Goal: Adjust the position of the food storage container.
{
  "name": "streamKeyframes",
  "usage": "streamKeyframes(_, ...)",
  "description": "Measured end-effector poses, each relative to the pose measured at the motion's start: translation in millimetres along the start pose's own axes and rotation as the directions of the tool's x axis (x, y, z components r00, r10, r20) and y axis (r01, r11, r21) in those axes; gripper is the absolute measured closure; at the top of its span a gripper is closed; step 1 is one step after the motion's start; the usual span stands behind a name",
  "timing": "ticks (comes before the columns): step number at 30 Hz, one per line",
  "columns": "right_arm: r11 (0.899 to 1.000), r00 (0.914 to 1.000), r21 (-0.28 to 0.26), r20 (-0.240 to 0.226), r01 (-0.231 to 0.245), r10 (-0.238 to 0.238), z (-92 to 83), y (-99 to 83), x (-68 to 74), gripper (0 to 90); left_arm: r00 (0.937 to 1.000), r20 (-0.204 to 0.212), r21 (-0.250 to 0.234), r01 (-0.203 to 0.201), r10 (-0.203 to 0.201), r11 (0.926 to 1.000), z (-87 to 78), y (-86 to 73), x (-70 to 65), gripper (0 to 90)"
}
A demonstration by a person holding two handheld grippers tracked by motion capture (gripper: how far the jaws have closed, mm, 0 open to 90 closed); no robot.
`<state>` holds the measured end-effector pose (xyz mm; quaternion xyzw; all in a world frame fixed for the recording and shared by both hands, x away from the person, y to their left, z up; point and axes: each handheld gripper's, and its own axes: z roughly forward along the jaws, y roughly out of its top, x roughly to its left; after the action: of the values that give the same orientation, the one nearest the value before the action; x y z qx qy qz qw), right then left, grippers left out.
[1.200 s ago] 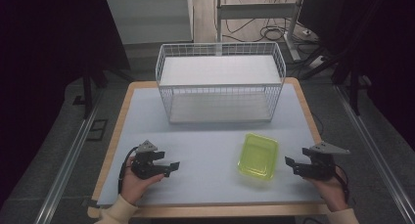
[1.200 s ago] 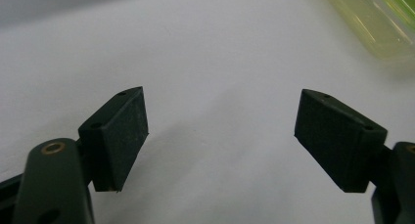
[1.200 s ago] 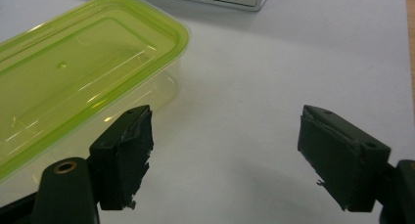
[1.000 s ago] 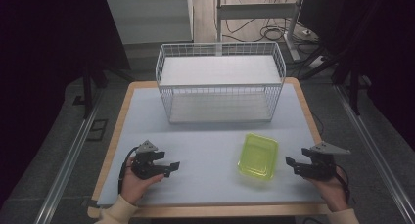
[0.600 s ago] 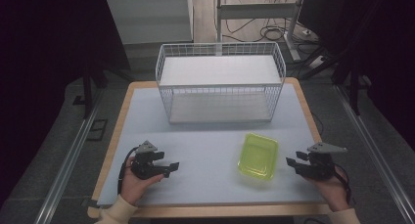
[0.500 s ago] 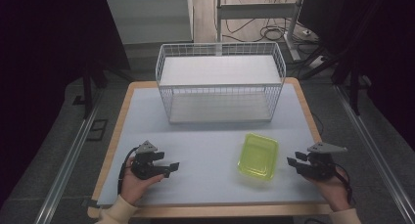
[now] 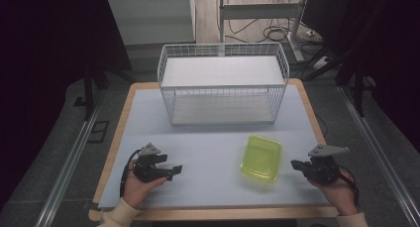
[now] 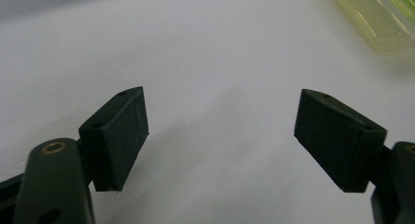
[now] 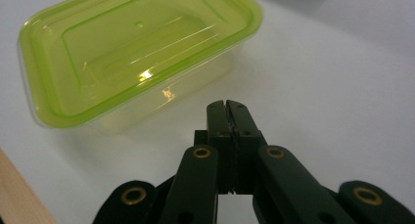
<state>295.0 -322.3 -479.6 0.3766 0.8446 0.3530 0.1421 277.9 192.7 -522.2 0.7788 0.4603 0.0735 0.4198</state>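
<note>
A translucent lime-green plastic container (image 7: 261, 157) lies on the white table mat, right of centre. My right gripper (image 7: 294, 164) rests in a hand just to its right, jaws shut on nothing and pointing at the container. In the right gripper view the shut fingertips (image 9: 226, 106) stop a little short of the container (image 9: 137, 53), which has its lid on. My left gripper (image 7: 173, 168) sits in the other hand at the front left, pointing right. Its jaws stand wide open (image 8: 220, 131) over bare mat, with a corner of the container (image 8: 377, 18) far ahead.
A white wire basket (image 7: 223, 83) with a solid shelf stands at the back middle of the table (image 7: 208, 138). The mat's wooden edge (image 7: 218, 214) runs along the front. Dark floor, rails and cables surround the table.
The right gripper has drifted slightly to the right, away from the container. The left gripper and the container have stayed put.
</note>
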Motion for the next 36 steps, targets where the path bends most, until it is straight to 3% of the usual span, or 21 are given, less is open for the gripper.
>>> streamKeyframes(3,0.998,0.9988,0.049,-0.015,0.047,-0.047,4.7,-1.2,6.4,89.8,1.0,0.001,0.0,-0.001,0.001,1.0,-0.3,0.0,-0.6,19.8)
streamKeyframes(8,0.993,0.9962,0.085,-0.043,0.079,-0.076,10.6,-2.7,14.4,89.8,1.0,0.002,0.003,-0.006,0.006,1.0,-0.2,-0.2,-1.4,19.8)
streamKeyframes(22,0.987,0.9871,0.106,-0.117,0.122,-0.109,22.0,-2.5,36.7,89.9,0.9999,0.016,0.005,-0.005,0.005,1.0,0.3,-0.2,-2.9,19.8)
streamKeyframes(31,0.987,0.9863,0.115,-0.13,0.116,-0.101,27.8,-2.6,39.4,89.9,0.9998,0.018,0.008,-0.003,0.003,1.0,1.2,-0.3,-2.8,19.8)
streamKeyframes(36,0.982,0.9828,0.13,-0.141,0.138,-0.119,32.1,-0.7,47.1,89.9,0.9998,0.02,0.008,-0.005,0.005,1.0,1.0,-0.2,-2.9,19.8)
